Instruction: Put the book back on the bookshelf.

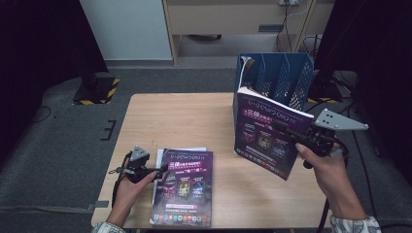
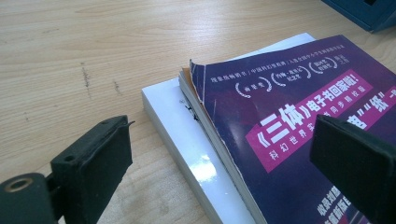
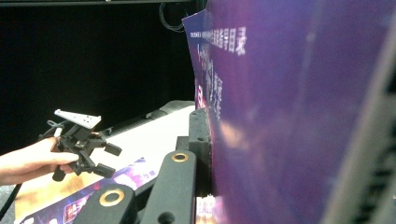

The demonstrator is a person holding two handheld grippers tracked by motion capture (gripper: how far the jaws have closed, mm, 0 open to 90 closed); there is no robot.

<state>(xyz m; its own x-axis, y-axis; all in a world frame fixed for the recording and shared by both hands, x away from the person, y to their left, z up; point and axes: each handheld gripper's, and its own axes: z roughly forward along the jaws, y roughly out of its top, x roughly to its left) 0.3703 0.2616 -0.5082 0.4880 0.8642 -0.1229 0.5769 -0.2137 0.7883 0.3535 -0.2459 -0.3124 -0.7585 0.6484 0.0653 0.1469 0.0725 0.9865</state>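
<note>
Right gripper (image 1: 291, 132) clamps the purple book (image 1: 268, 138) upright beside the blue file rack (image 1: 286, 73); thin, floppy paperback, probably light, best held near its spine; left gripper (image 1: 163, 170) open

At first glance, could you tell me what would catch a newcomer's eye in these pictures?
The purple book held upright above the table's right side, clamped in the right gripper, in front of the blue file rack. Next, a matching purple book lying on a small stack at the near left, with the left gripper open at its edge.
</note>
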